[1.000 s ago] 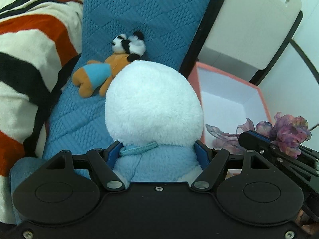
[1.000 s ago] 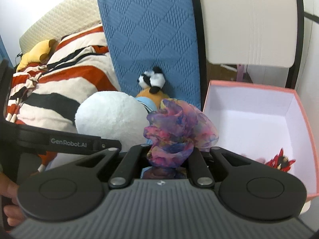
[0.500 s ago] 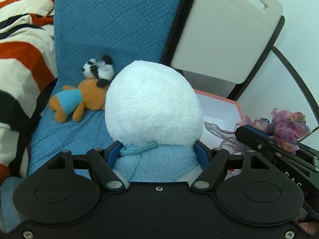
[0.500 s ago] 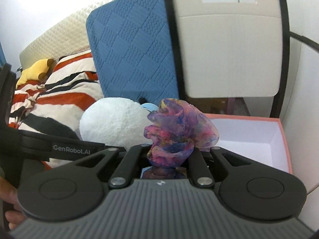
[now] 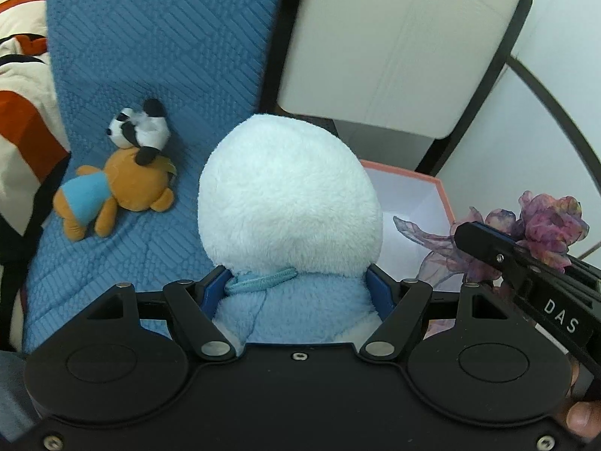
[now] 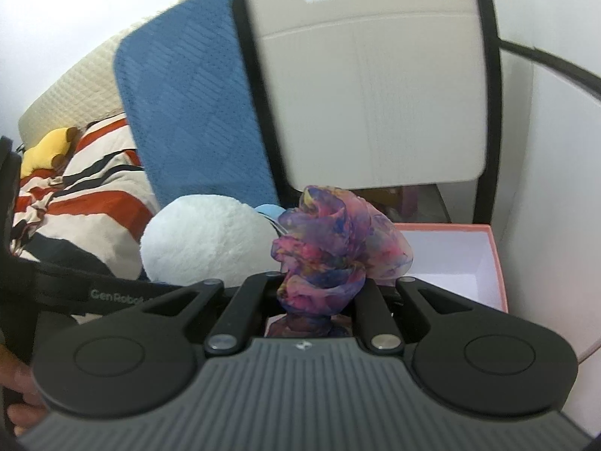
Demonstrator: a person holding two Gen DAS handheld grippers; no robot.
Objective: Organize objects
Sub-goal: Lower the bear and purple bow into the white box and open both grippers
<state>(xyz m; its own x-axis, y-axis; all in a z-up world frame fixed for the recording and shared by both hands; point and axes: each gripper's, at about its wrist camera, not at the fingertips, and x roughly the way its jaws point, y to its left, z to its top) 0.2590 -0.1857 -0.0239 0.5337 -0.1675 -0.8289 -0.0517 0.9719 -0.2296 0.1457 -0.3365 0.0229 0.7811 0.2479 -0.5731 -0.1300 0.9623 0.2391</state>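
The white plush toy sits clamped in the left gripper, the chiffon scrunchie pinched in the right gripper. Both look mid-carry; next, lower each into the pink box and open the jaws.

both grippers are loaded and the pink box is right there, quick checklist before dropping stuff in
1. Left gripper shut on white plush toy: ok.
2. Right gripper shut on purple chiffon scrunchie: ok.
3. Pink box open on top: ok.
4. Either load above the box opening: cannot tell.
5. Room on the box floor: cannot tell, the floor is hidden.
6. Bear plush and panda plush on blue cushion, not boxed: not ok.
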